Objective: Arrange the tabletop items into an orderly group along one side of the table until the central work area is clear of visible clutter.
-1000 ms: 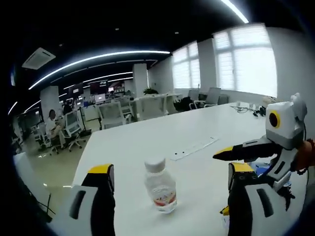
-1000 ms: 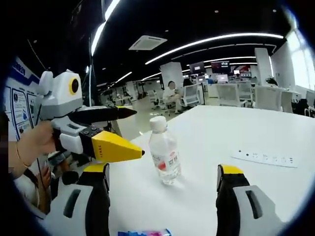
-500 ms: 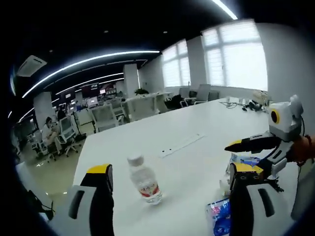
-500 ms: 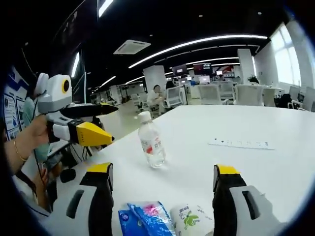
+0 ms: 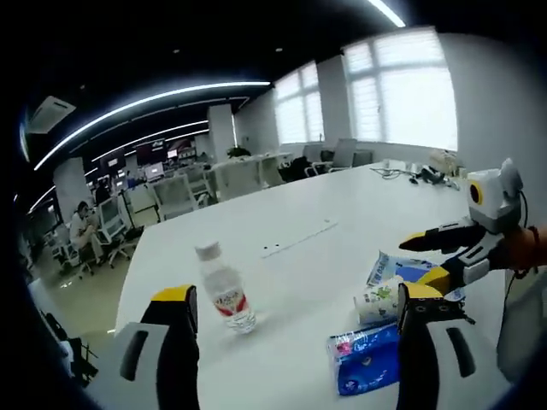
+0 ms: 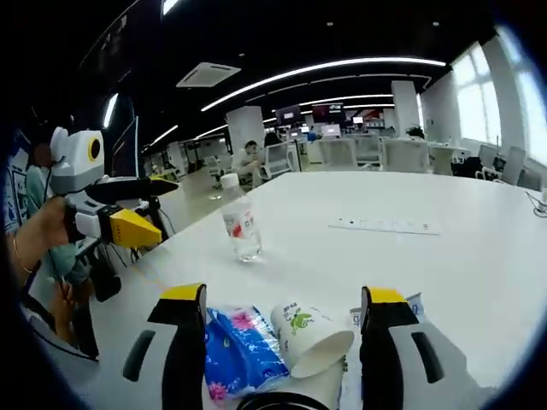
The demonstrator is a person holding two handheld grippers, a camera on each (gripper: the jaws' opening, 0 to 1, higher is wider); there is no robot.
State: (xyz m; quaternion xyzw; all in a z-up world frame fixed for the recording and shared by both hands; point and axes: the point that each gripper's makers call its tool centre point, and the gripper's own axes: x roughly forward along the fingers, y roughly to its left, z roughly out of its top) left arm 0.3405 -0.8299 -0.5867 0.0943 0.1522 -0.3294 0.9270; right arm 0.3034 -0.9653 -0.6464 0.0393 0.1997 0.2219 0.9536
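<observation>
A long white table spreads across an open office lined with desk chairs. In the left gripper view, the left gripper has its jaws spread wide with nothing between them; a small clear water bottle stands upright just ahead. In the right gripper view, the right gripper is likewise wide and empty, framing a tipped paper cup lying beside a blue snack packet, near the table's edge.

We see a water bottle upright at eleven o'clock, paper cup tipped beside blue packet at six, our jaws parted.
</observation>
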